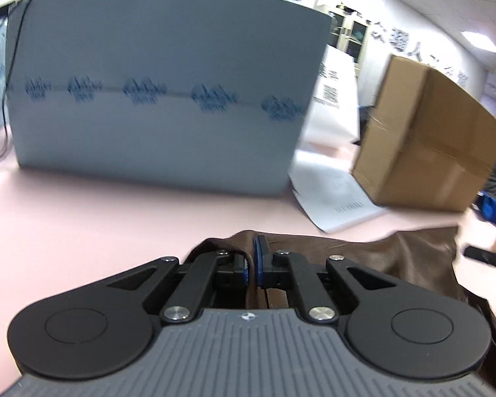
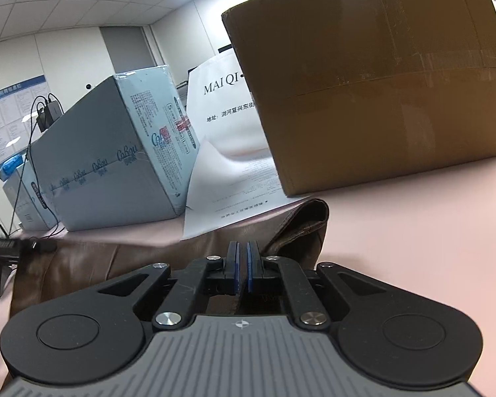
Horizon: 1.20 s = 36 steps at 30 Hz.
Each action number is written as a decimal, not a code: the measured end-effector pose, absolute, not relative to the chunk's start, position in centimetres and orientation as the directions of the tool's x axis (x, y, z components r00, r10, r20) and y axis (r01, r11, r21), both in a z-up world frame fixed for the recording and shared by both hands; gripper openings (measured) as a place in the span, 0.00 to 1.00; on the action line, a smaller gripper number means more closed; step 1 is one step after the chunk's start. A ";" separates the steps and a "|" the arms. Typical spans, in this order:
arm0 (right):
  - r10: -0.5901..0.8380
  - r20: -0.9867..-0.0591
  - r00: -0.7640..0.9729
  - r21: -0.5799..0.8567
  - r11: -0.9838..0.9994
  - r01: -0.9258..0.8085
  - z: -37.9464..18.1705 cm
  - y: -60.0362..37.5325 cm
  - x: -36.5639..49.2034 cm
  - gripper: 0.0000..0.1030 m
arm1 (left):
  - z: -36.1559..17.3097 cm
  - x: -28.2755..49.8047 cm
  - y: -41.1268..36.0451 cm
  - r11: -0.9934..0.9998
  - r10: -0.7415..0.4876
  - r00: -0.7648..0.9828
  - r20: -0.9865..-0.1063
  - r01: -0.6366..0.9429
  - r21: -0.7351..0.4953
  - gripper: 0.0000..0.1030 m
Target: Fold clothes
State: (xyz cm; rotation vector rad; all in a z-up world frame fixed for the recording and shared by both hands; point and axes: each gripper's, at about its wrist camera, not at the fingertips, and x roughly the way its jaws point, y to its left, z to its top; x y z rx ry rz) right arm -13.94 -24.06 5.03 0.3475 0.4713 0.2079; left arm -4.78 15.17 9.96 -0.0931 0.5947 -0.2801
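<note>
Left wrist view: the left hand-held gripper (image 1: 255, 258) pinches an edge of the brown garment (image 1: 396, 258), which lies on the pink worktop (image 1: 99, 218). Over on the right, the right hand-held gripper (image 2: 243, 258) is clamped on the same cloth (leathery-looking), near the cardboard box (image 2: 380, 99).

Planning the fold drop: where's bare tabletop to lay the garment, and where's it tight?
Free: pink tabletop between the blue-grey carton and the left gripper; also the patch right of the right gripper, below the cardboard box. Crowded: white printed sheets wedged between both boxes, touching the brown leather garment.
</note>
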 end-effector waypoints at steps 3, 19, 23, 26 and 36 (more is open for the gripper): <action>0.281 -0.432 0.857 0.384 0.917 -0.107 4.8 -24.1 -13.7 0.08 | 9.8 -2.1 15.0 0.977 -0.211 0.796 -0.568 0.175 -0.119 0.04; 0.512 -0.426 0.746 0.706 0.703 -0.079 0.0 -26.6 -9.7 0.38 | 6.0 0.6 16.5 0.981 -0.190 0.710 -0.678 0.157 -0.110 0.56; 0.352 -0.423 0.835 0.597 0.802 -0.036 1.3 -26.5 -10.5 0.38 | 7.7 -4.2 15.3 0.978 -0.171 0.794 -0.584 0.210 -0.001 0.79; 0.227 -0.422 0.878 0.507 0.861 0.021 2.2 -27.0 -10.5 0.39 | 7.9 -7.6 13.4 0.962 -0.161 0.829 -0.536 0.254 0.103 0.79; 0.299 -0.550 0.780 0.401 0.914 -0.067 0.6 -25.2 -7.8 0.07 | 2.1 -6.6 11.6 0.953 -0.228 0.728 -0.647 0.302 0.004 0.82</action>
